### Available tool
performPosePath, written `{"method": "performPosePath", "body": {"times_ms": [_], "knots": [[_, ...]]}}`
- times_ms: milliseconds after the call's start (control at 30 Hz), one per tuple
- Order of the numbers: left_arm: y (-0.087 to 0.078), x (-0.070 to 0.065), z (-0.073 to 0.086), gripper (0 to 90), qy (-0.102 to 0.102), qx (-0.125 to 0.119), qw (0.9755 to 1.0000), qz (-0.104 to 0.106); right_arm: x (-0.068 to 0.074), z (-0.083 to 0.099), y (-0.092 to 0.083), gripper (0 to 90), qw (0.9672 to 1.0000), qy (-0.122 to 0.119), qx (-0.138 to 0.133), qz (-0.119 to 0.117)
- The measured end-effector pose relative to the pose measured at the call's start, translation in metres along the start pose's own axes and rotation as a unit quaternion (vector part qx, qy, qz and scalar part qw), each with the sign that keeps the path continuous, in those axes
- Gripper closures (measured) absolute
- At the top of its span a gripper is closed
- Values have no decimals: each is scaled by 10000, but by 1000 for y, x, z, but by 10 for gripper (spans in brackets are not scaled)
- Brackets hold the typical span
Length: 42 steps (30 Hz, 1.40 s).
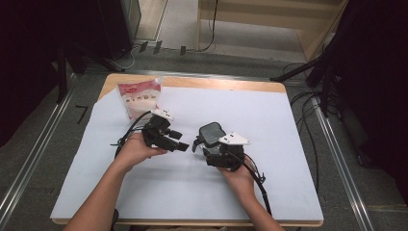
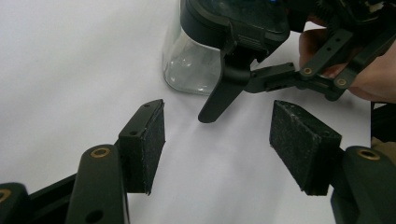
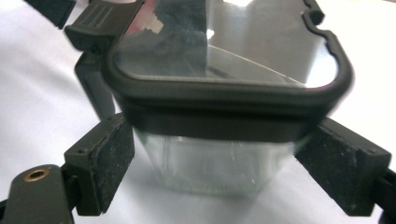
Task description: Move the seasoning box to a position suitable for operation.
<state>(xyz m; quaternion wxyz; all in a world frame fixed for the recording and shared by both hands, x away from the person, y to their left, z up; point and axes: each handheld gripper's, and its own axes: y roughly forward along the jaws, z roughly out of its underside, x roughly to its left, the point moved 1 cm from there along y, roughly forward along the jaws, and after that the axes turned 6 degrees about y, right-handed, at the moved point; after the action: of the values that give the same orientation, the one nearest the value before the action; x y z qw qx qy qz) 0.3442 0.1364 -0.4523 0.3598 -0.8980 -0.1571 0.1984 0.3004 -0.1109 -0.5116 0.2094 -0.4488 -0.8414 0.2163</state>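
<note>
A clear container [image 1: 211,132] with a black clip-on lid stands on the white sheet near the table's middle. My right gripper [image 1: 211,147] is shut on the clear container [image 3: 210,163], with one pad [image 3: 105,163] on each side of its glass body just under the lid [image 3: 224,70]. My left gripper [image 1: 181,145] sits to the container's left, open and holding nothing. In the left gripper view its jaws [image 2: 219,126] stand wide apart on either side of the lid's side latch [image 2: 224,95], which hangs open and down from the container [image 2: 194,67].
A white and red food pouch [image 1: 139,96] lies at the table's far left. The white sheet [image 1: 192,192] covers most of the wooden table. Cables trail from both grippers toward the front edge. Dark equipment and cables stand on the floor around the table.
</note>
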Motion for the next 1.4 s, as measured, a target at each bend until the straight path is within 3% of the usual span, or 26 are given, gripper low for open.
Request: {"method": "performPosePath", "body": {"times_ms": [200,400,700,1067,1400], "knots": [[2,-1,0,368,23,35,10000,-7,-9,2,-15,128,9996,232,92,-123],[3,0,0,368,-19,-5,10000,-11,-13,3,-28,131,9990,299,183,-286],[3,0,1,369,16,84,9999,-63,-11,-1,-48,148,9984,114,178,-530],[4,0,0,370,14,49,10000,-56,-13,-2,-52,214,9956,235,215,-883],[5,2,0,375,24,93,9999,-109,-19,-5,-57,258,9954,222,216,-906]]}}
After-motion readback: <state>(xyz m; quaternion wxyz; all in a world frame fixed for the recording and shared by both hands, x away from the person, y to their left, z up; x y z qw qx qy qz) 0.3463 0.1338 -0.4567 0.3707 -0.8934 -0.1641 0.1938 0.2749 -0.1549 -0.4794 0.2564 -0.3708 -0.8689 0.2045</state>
